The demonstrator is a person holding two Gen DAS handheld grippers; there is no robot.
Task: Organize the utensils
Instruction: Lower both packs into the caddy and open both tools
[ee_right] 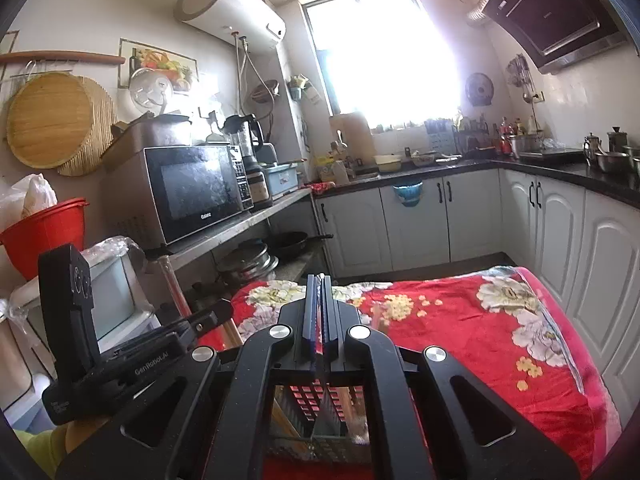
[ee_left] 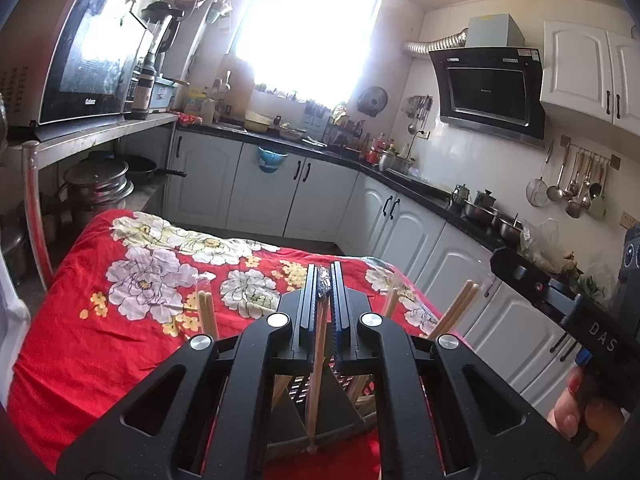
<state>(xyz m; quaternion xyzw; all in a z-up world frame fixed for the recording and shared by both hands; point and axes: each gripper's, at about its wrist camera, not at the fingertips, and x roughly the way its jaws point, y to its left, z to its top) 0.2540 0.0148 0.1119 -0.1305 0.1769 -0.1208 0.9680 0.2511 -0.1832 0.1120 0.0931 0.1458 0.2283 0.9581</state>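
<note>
1. Left wrist view, lower centre: the left gripper [ee_left: 324, 280] has its jaws closed to a narrow slit on a wrapped pair of chopsticks [ee_left: 316, 368], with crinkled clear wrapper showing at the fingertips and the pale sticks running down through the gap.
2. Same view, below the linkage: a black slotted holder [ee_left: 298, 390] stands on the red floral cloth [ee_left: 80, 344]; the lower end of the held pair reaches down in front of it, but whether it is inside cannot be told.
3. Same view, either side of the gripper: further chopsticks [ee_left: 454, 312] at right of centre and others [ee_left: 207, 312] at left of centre rise at a slant, apparently already standing in the holder.
4. Same view, right edge: a hand [ee_left: 584, 412] holds the other tool's grip.
5. Right wrist view, lower centre: the right gripper [ee_right: 319, 300] is fully closed; a thin strip shows in the slit, and whether it is a held item cannot be told. The holder [ee_right: 316, 404] lies directly beneath.
6. Step in hand, as judged: lowering chopsticks into the holder.
7. Next move, as judged: seat the lower ends in a slot, then release, keeping clear of the sticks already leaning there.
</note>
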